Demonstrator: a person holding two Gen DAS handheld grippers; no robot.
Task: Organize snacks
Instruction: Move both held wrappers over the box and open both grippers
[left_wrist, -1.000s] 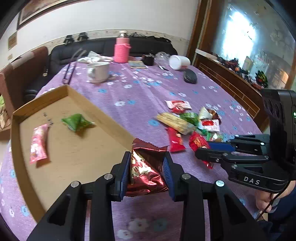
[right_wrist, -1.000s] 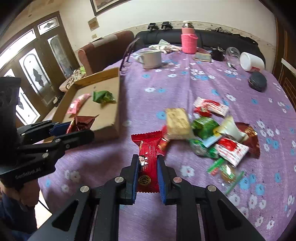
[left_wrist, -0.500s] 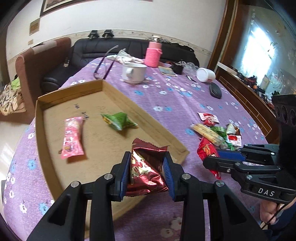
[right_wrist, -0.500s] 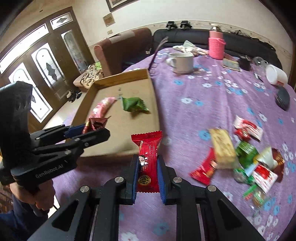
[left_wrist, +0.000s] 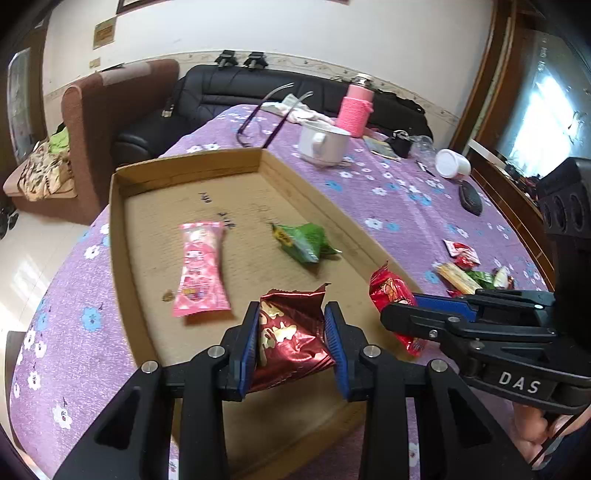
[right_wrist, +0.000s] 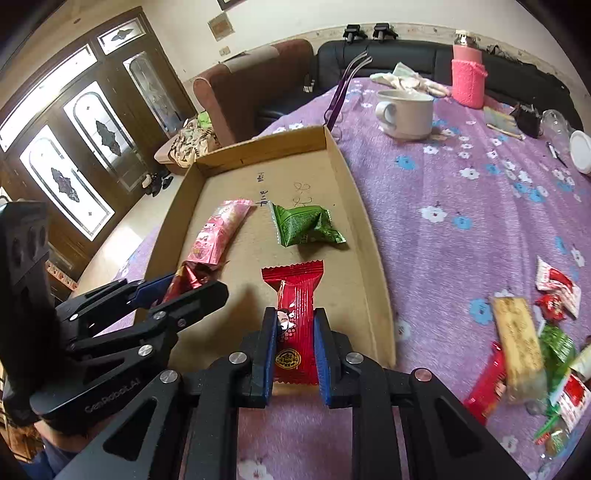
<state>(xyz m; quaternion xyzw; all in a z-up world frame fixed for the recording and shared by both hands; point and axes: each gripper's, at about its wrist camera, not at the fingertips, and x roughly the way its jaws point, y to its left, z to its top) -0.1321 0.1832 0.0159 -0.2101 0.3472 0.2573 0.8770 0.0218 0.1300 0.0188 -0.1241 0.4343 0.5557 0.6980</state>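
Note:
My left gripper (left_wrist: 291, 339) is shut on a dark red foil snack bag (left_wrist: 286, 339), held over the near end of the shallow cardboard tray (left_wrist: 118, 236). My right gripper (right_wrist: 294, 352) is shut on a bright red snack packet (right_wrist: 295, 317), above the tray's near right corner. In the left wrist view the right gripper (left_wrist: 397, 317) comes in from the right with that red packet (left_wrist: 391, 291). A pink packet (left_wrist: 201, 267) and a green packet (left_wrist: 303, 240) lie in the tray. Several loose snacks (right_wrist: 532, 350) are heaped on the purple cloth to the right.
A white mug (left_wrist: 321, 144), a pink-sleeved bottle (left_wrist: 356, 112), purple tongs (left_wrist: 258, 118), a white jar (left_wrist: 452, 164) and a dark oval object (left_wrist: 471, 197) stand on the far half of the table (right_wrist: 461, 206). A brown armchair (left_wrist: 107, 122) and a black sofa (left_wrist: 229, 92) lie beyond.
Both grippers have swung left from the snack heap to the tray, each keeping its packet. The tray now fills the middle of both views and the heap has slid to the right.

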